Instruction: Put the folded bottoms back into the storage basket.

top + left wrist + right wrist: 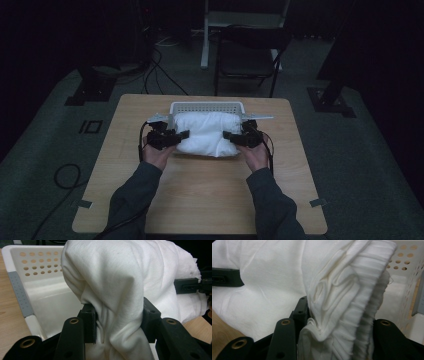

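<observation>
Forearms near edge | left gripper (184, 134), right gripper (227, 135): jaws clamped on bunched ends of white garment (207, 132) | garment held over near rim of white basket (206, 106), far table (200, 200) centre | handling: light, soft, limp, sags; grip gathered folds, 2 ends.

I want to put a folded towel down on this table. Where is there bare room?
Bare wood lies on the table between the forearms, and left and right of them. It is crowded at the far edge, where both grippers clamp the white cloth in front of the white basket.
</observation>
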Motion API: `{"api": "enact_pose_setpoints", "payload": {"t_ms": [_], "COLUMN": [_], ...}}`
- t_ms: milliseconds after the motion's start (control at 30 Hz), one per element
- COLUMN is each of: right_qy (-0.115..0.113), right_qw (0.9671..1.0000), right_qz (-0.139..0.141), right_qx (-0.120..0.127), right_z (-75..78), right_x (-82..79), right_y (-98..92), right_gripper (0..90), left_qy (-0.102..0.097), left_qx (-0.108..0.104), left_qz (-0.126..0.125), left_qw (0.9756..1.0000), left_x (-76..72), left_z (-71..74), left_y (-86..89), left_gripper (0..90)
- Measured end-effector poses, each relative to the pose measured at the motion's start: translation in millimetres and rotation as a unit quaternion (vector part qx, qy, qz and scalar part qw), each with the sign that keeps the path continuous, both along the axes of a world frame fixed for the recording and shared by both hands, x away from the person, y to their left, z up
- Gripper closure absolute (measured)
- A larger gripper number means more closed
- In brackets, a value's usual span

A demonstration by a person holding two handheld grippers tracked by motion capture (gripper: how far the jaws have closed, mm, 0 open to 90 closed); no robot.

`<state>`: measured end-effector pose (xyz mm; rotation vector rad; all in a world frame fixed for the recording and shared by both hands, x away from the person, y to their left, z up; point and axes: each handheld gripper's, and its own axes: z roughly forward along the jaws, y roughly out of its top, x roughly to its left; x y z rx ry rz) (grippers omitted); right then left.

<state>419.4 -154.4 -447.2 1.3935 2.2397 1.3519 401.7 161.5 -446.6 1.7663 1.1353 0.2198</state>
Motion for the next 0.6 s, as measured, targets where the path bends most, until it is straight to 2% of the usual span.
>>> {"api": "enact_pose_setpoints", "payload": {"t_ms": [600], "right_qy": [-0.008], "right_qw": [0.9999], "right_qz": [-0.007], "right_qx": [0.002], "right_z": [10.9], "right_x": [7.2], "right_y": [-2.1], "right_gripper": [56.1], "left_qy": [-0.007], "left_qx": [-0.006], "left_qz": [0.003], "left_qw": [1.0000], "left_x": [7.7], "left_z": [9.4], "left_y": [-2.7], "left_gripper": [57.4]}}
